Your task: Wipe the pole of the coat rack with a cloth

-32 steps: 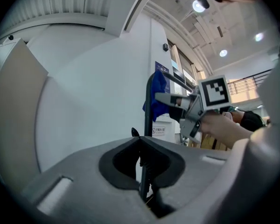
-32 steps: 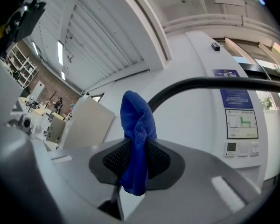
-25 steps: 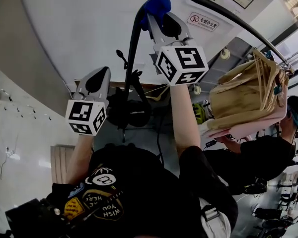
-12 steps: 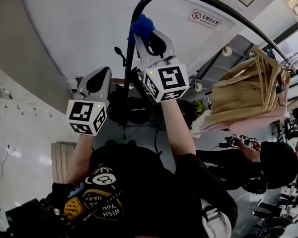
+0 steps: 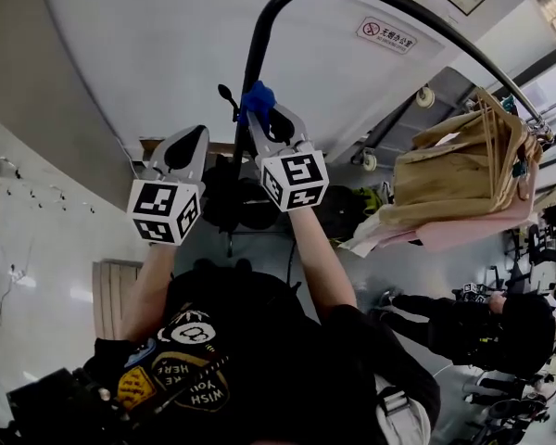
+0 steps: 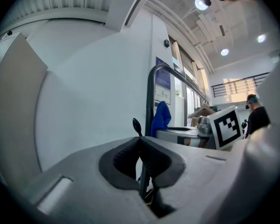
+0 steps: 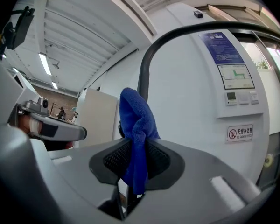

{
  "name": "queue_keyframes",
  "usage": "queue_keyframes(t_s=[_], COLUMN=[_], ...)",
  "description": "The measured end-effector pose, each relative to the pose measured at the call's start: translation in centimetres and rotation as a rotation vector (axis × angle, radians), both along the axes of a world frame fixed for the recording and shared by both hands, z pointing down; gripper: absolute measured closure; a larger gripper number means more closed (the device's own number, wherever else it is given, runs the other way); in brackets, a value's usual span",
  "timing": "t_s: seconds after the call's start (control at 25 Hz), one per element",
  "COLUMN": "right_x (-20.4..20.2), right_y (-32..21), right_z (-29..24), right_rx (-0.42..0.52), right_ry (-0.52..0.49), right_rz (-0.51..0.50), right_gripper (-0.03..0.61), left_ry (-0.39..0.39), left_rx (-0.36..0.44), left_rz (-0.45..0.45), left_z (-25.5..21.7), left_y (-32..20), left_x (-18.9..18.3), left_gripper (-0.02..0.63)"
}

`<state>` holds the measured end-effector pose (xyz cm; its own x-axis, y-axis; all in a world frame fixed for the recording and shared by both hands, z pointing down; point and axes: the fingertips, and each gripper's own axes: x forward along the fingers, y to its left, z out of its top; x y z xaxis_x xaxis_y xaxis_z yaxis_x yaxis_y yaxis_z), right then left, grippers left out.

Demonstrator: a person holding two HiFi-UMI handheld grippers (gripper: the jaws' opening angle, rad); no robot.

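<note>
Background: white wall (image 5: 120, 44) behind the black pole (image 5: 252, 58).
Right gripper (image 7: 136, 157): fingers clamped on the blue cloth (image 7: 135, 120) at the pole.
Left gripper (image 6: 141, 155): fingers together, empty.

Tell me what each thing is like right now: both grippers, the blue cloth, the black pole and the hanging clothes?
black pole: upright, bending over at the top.
blue cloth: bunched up, against the black pole.
right gripper: jaws shut on the blue cloth.
left gripper: jaws shut, nothing between them.
beige clothes: hanging bunched together from the black pole's far end.
</note>
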<state>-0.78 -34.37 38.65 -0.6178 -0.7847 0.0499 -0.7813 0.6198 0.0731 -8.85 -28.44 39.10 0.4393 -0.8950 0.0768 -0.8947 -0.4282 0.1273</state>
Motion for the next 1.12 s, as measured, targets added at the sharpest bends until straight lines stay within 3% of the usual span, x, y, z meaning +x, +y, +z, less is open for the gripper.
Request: queue_keyframes(t_s=[0.28, 1.12], right_x=[0.3, 0.4], right_y=[-0.1, -0.3], right_z=[3.1, 3.2], right_rx=[-0.074, -0.114], right_ry=[-0.025, -0.049], right_rz=[0.043, 0.046], right_gripper=[0.505, 0.506], left_ry=[0.003, -0.011], left_rx=[-0.011, -0.012], left_rz=[0.005, 0.005], left_z=[0.7, 1.1], left_y=[-0.1, -1.1], left_x=[0.7, 0.6], left_gripper=[0.612, 0.612])
